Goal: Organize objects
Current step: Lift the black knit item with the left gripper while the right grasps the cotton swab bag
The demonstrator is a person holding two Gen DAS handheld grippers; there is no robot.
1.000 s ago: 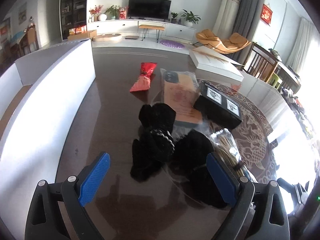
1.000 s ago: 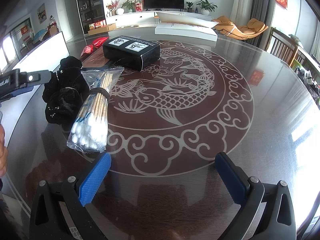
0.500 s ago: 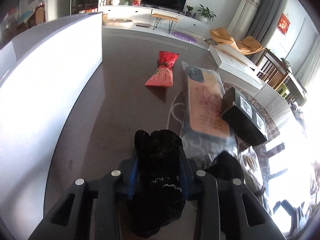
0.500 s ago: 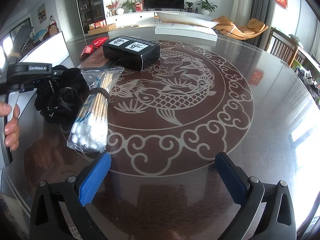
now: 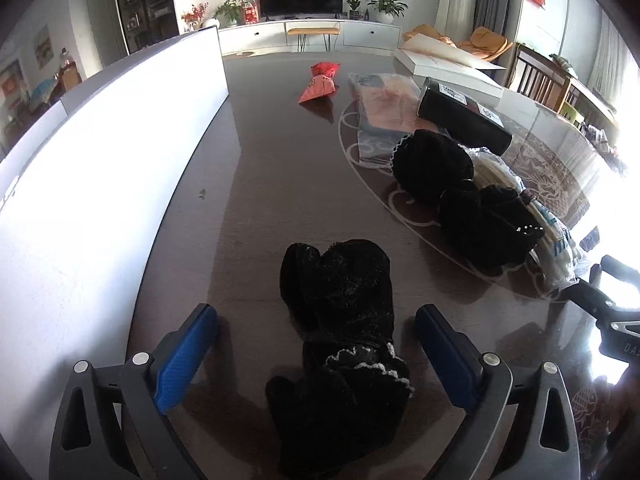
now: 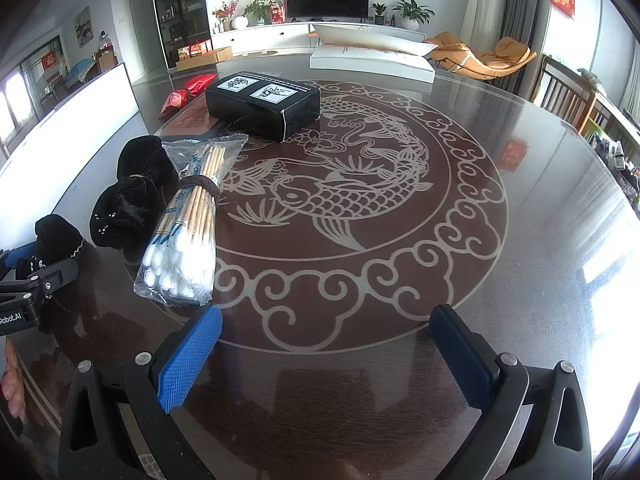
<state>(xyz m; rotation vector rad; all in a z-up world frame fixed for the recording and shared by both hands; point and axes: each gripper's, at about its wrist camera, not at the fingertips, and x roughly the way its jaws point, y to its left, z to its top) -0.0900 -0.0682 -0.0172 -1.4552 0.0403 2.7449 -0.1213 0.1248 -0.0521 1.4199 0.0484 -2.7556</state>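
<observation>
My left gripper point(image 5: 316, 350) has just opened wide; the soft black velvet glove with white lace trim point(image 5: 342, 344) lies loose between its pads, at bottom centre of the left view. It looks light, limp and fuzzy, so I'd pinch it across the cuff. My right gripper point(image 6: 326, 354) stands open and empty.

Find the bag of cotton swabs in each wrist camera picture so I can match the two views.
Left wrist: the bag of cotton swabs lies at the right edge, mostly hidden behind two black velvet pouches.
Right wrist: it lies left of centre, just right of those pouches.
Shared landmark: the black box, beyond the swabs in both views.
</observation>
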